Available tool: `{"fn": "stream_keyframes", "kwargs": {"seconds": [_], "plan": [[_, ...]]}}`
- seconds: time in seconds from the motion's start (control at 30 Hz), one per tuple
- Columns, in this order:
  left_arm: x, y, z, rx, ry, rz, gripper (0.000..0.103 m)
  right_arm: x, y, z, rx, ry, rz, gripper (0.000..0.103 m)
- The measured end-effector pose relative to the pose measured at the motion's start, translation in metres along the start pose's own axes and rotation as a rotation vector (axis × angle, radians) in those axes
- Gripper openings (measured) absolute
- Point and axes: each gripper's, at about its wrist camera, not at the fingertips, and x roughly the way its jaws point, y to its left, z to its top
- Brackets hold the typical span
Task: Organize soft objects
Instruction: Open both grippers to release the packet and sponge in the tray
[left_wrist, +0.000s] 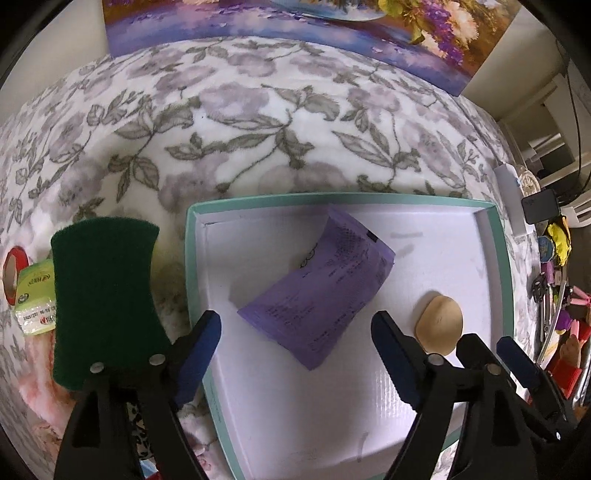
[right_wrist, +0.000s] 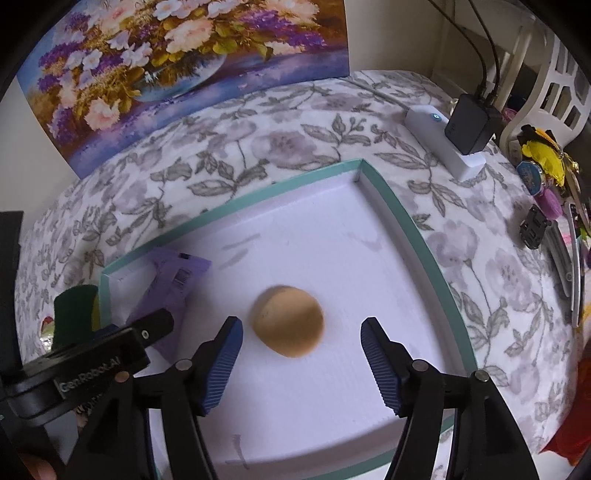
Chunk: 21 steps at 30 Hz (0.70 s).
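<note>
Round tan sponge (right_wrist: 289, 322): lies flat on the white floor of the tray (right_wrist: 391, 203), near the middle. It looks a bit blurry.
Purple packet (left_wrist: 317, 286): lies in the tray too, to the left of the tan sponge, not touching it.
Green sponge (left_wrist: 99, 306): sits outside the tray, just past its left wall, on the bed.
Green and white packet (left_wrist: 33, 299): pokes out from behind the green sponge, farther from the tray.
Right tool (right_wrist: 301, 363): wide open, empty, over the tray, with the tan sponge just ahead between its two blue tips.
Left tool (left_wrist: 295, 350): wide open, empty, over the tray's near left part, by the purple packet.
Bed cover (left_wrist: 258, 122): white with grey flowers, under the tray.
Flower painting (right_wrist: 166, 66): stands behind the tray, at the far edge of the bed.
White power strip (right_wrist: 443, 142): past the tray's far right corner.
</note>
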Motion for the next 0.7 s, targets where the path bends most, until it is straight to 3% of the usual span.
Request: {"fn": "stream_keyframes", "kwargs": {"seconds": [0.33, 0.5, 0.57, 0.7], "plan": [[-0.013, -0.004, 0.001, -0.003, -0.049, 0.026, 0.094, -0.006, -0.001, -0.001, -0.01, 0.0, -0.005, 0.073], [-0.029, -0.004, 0.001, 0.004, -0.121, 0.117, 0.097, -0.008, 0.003, 0.0, -0.024, -0.006, 0.004, 0.075], [-0.036, -0.002, 0.001, 0.003, -0.149, 0.155, 0.097, -0.008, 0.003, -0.001, -0.021, -0.01, 0.009, 0.084], [-0.045, 0.01, -0.001, -0.022, -0.182, 0.184, 0.098, -0.005, 0.002, -0.002, -0.019, 0.001, 0.006, 0.085]]}}
